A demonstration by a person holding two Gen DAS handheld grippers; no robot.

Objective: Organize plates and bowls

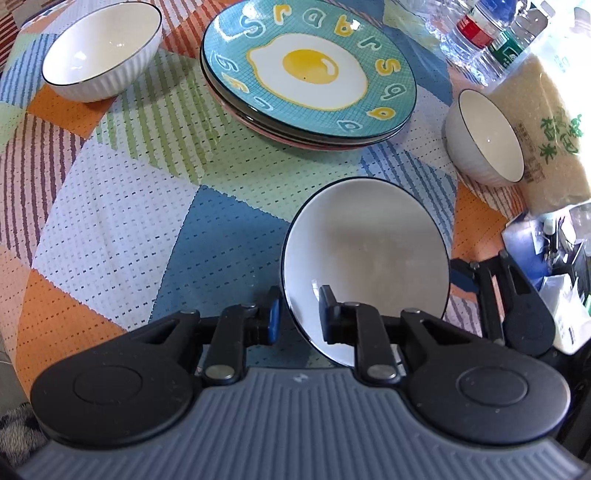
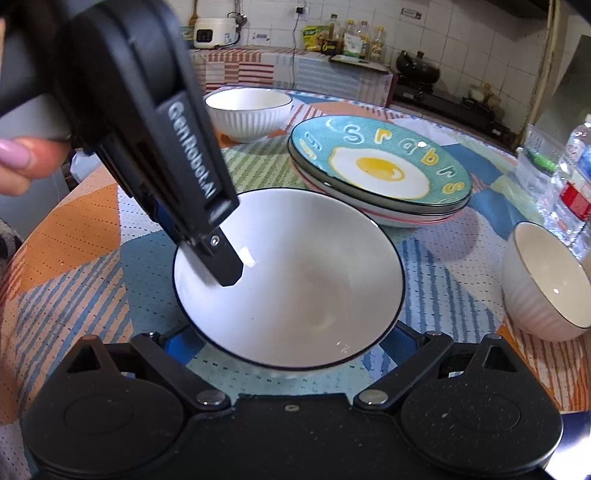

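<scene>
My left gripper (image 1: 301, 317) is shut on the rim of a wide white bowl (image 1: 369, 258), one finger inside, one outside. In the right wrist view the same bowl (image 2: 295, 280) lies just ahead, with the left gripper's finger (image 2: 225, 266) inside its left rim. My right gripper (image 2: 291, 343) is open, its blue pads either side of the bowl's near edge, below it. A stack of plates topped by a teal fried-egg plate (image 1: 308, 70) (image 2: 380, 166) sits beyond. A ribbed white bowl (image 1: 99, 48) (image 2: 247, 110) stands far left, a smaller one (image 1: 484, 136) (image 2: 546, 280) at the right.
The round table has a patchwork cloth (image 1: 122, 221). A bag of rice (image 1: 546, 129) and water bottles (image 1: 484, 29) (image 2: 572, 184) stand at its right edge. A kitchen counter (image 2: 295, 70) with a rice cooker and bottles lies behind.
</scene>
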